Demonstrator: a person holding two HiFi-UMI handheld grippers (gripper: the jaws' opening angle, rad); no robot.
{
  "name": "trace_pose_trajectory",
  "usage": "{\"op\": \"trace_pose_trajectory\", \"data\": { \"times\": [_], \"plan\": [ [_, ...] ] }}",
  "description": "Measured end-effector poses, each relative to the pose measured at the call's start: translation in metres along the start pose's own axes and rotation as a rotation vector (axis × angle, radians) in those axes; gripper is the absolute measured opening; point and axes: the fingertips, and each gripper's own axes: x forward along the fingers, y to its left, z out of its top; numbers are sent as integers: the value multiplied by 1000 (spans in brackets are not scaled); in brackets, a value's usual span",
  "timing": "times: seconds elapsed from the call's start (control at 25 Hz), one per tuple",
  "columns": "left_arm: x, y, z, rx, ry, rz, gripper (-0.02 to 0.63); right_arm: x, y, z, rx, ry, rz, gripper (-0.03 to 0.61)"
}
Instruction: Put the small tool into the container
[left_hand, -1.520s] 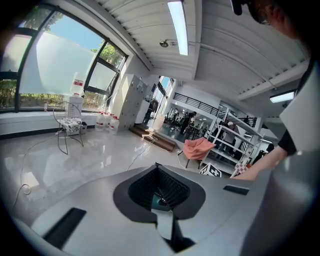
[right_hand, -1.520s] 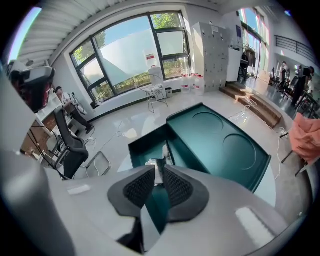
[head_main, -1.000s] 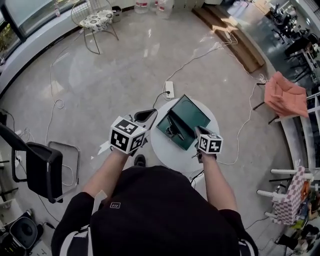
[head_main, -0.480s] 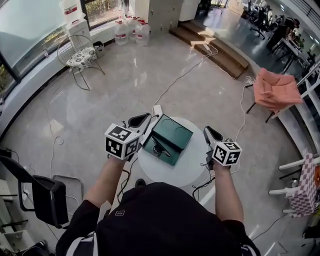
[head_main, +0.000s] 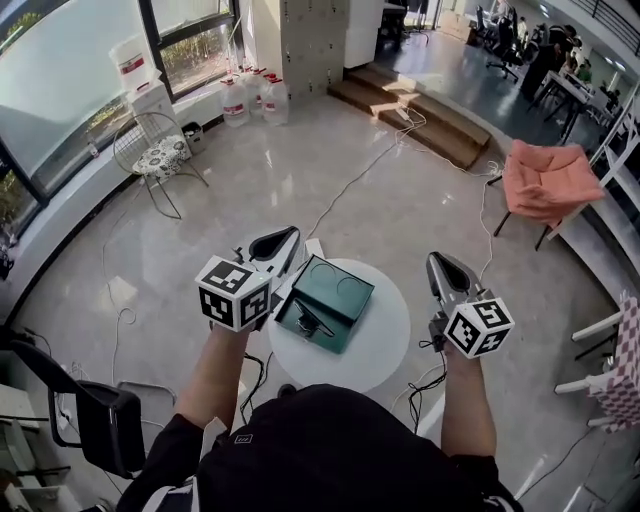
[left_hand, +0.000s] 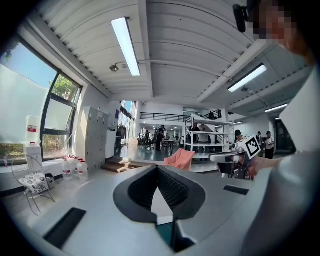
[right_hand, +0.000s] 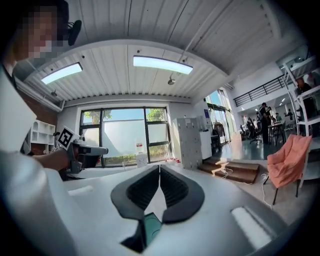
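Left gripper (left_hand: 158, 170) was noted with jaws drawn together, the ribbed pads meeting at the tips and nothing caught between them. Right gripper (right_hand: 159, 168) was found the same, tips touching and empty. Both were held up off the work, pointed out across the room and well apart, one to each side of the round white table (head_main: 385, 345). The green container (head_main: 340, 290) was seen on that table, nearer the left gripper, with two round recesses in its far half. The small tool (head_main: 313, 322), dark and slender, was seen lying on the container's near half; whether it was fully seated inside or only resting on top could not be told from the head view. The placing was judged done or close to it. If the tool has to be reseated, one gripper should be opened before it is lowered and brought straight down over the tool's middle. The other should be kept beside the container's edge so that the box is not pushed across the smooth top.
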Motion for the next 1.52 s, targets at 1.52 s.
{"op": "trace_pose_trajectory", "data": {
  "times": [1.52],
  "plan": [
    [-11, 2, 12, 10, -75, 86, 5, -50, 19, 57, -41, -273, -104, 8]
  ]
}}
